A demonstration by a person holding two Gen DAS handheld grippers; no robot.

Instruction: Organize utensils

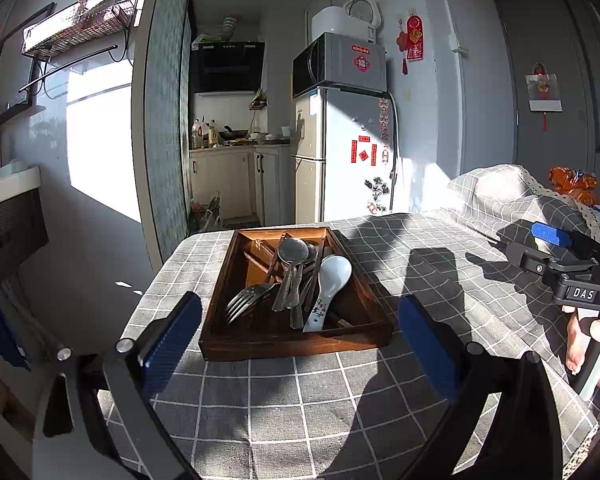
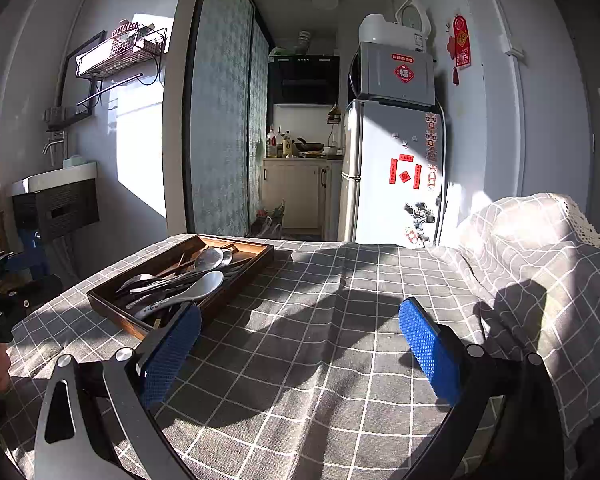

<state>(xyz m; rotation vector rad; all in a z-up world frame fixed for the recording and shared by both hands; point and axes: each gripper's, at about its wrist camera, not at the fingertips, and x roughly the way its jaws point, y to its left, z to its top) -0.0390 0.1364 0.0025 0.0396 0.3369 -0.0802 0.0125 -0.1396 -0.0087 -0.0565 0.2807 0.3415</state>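
From where I stand, the wooden tray [image 1: 296, 336] sits on the checked desk [image 1: 300, 400] straight ahead of the left hand-held gripper [image 1: 300, 344], just beyond its fingertips, and off to the forward left of the right hand-held gripper [image 2: 300, 348].

Everything lies jumbled in the tray. The white ceramic spoon [image 1: 330, 284] rests on top, its bowl away from the left hand-held gripper and its painted handle pointing back toward it. I'd judge it the fragile one, glazed and slippery, best taken across the handle rather than the rounded bowl. Just to the left of it lie the metal spoons [image 1: 294, 258] and, nearer the left finger, a fork [image 1: 246, 300]. These look stiff, light and slick. Their handles are thin and overlap, so one should be pinched mid-shaft where it stands free of the others. Some wooden chopsticks [image 1: 260, 258] seem to lie underneath at the far end; how many, I cannot tell.

Both hand-held grippers are spread wide, blue pads well apart, nothing between them and nothing touched. The right one hovers over bare cloth, its left pad crossing the near corner of the tray in its own view.
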